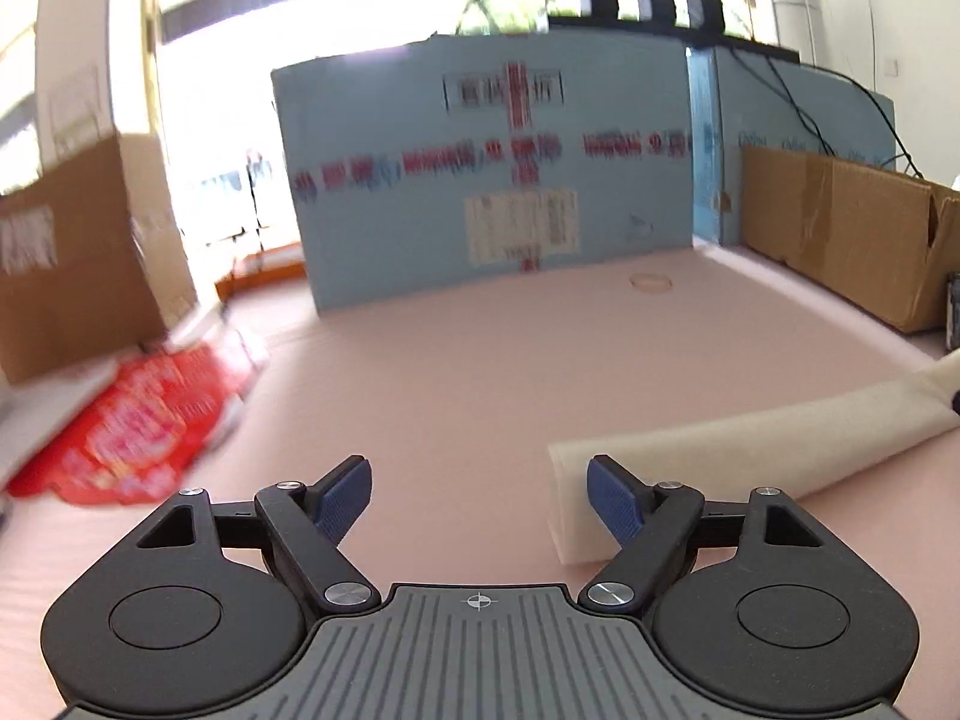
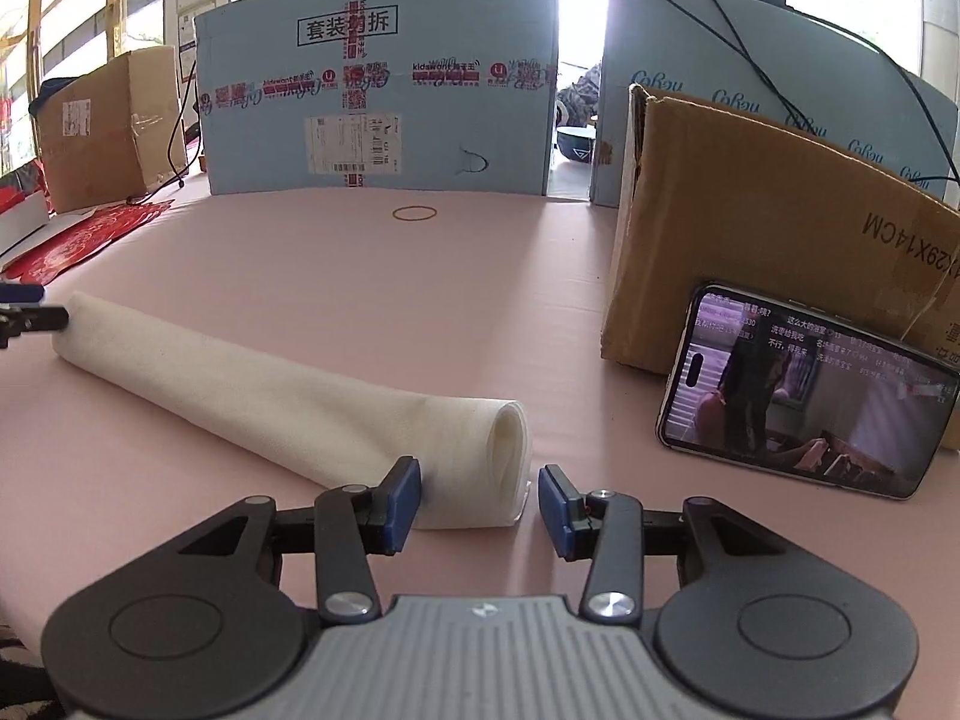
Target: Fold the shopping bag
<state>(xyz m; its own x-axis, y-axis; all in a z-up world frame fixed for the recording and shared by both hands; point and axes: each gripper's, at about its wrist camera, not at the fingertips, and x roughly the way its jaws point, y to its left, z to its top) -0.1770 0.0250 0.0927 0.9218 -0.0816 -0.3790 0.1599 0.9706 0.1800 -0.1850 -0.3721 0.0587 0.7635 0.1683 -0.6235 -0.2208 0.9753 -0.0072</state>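
Observation:
The white shopping bag [image 2: 288,396] lies on the pink table as a long, loosely rolled strip, running from far left to near centre in the right wrist view. My right gripper [image 2: 477,507] is open, and its blue pads straddle the near end of the roll without pinching it. At the far end of the roll, the tips of my left gripper [image 2: 27,306] show at the left edge of that view. In the left wrist view my left gripper [image 1: 480,495] is open and holds nothing. The bag [image 1: 750,444] lies to its right, its end just behind the right fingertip.
A phone [image 2: 804,396] with a lit screen leans against a brown cardboard box [image 2: 768,222] at the right. Blue boxes [image 2: 378,78] wall off the back, with a rubber band [image 2: 414,213] lying before them. Red packaging [image 1: 138,426] and another cardboard box [image 2: 108,126] are at the left.

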